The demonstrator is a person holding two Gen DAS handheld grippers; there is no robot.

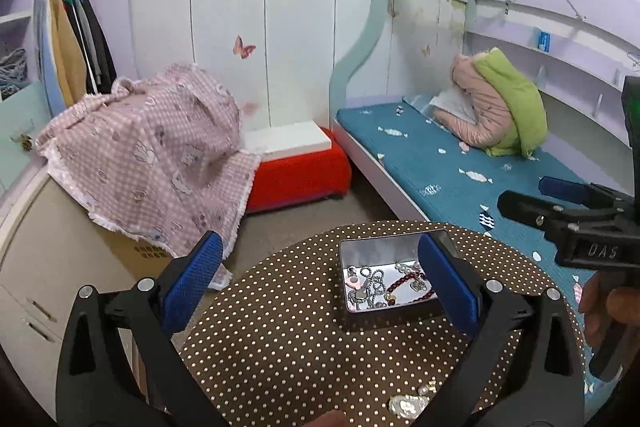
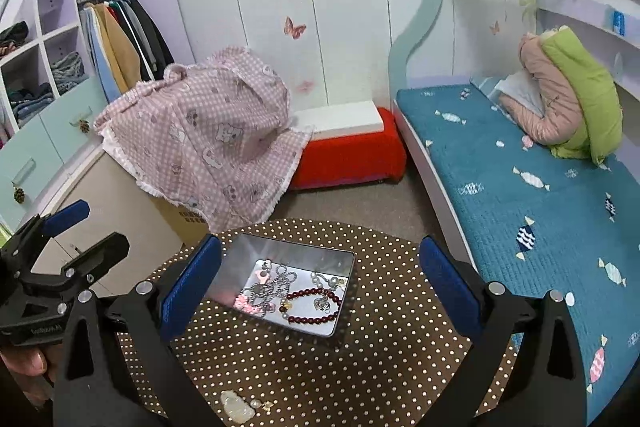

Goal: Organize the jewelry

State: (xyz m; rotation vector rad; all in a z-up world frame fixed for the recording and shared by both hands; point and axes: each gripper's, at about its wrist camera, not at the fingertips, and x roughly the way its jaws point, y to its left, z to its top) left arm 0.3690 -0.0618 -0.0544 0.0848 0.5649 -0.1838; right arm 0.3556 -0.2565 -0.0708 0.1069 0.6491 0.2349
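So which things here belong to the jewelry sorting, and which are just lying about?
Part of the job:
- metal tin
- red bead bracelet and silver chains inside it
- white pendant and small pearl piece loose on the dotted table
- left gripper and right gripper, both open

Just lying about:
- pink checked cloth
- red stool
- folded bedding

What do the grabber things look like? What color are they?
Each tool is black plastic with two long fingers, blue bumpy pads and shiny silver screws. The left tool and right tool look alike. White letters mark the right tool's side. Bare fingers hold both handles; no cables show.
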